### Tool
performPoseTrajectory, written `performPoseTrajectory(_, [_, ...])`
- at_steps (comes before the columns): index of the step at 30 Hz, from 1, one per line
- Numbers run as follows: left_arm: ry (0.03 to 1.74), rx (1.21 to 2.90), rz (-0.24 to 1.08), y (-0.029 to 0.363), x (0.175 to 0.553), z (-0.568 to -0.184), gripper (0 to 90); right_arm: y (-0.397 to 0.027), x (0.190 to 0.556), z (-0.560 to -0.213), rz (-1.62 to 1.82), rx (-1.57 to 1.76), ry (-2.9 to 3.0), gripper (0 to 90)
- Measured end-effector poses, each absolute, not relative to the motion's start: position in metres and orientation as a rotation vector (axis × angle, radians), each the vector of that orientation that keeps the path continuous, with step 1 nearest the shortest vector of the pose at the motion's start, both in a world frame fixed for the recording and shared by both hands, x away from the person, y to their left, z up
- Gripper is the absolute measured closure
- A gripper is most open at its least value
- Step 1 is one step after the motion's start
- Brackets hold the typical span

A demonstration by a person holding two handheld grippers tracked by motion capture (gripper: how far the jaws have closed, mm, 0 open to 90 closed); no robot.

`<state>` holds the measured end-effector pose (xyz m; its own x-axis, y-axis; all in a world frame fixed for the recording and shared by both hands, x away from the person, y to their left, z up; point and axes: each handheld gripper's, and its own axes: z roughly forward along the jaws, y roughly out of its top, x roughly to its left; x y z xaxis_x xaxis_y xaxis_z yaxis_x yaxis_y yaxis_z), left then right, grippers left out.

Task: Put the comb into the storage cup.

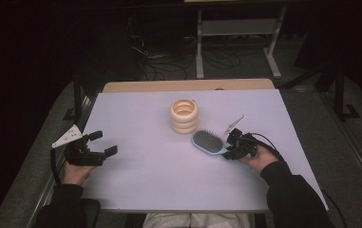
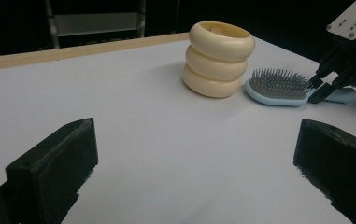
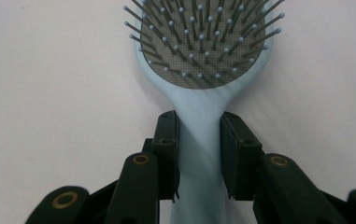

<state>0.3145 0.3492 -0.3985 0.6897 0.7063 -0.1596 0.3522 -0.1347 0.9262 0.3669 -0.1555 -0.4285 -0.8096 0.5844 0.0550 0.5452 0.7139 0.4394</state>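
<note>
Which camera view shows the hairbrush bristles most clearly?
The right gripper view: the hairbrush lies close, every bristle distinct. The left gripper view shows it from the side beside the cream holder. The high view shows it small.

White table top (image 1: 159, 180) lit brightly, room beyond left dark. Wooden edge strip (image 1: 188, 85) seen along far side. Grey floor (image 1: 245, 61) strewn with cables. Metal shelf frame (image 1: 238, 28) placed farther back.
</note>
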Motion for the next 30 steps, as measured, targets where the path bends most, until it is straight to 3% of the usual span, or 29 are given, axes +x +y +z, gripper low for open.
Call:
performPoseTrajectory(16, [0.853,1.742,0.379,0.349,0.314,-0.399,0.0,-0.165,0.360,-0.417,0.743,0.947,2.812,68.5])
performPoseTrajectory(30, [0.858,1.750,0.378,0.349,0.315,-0.399,0.0,-0.177,0.355,-0.383,0.874,0.925,2.740,68.5])
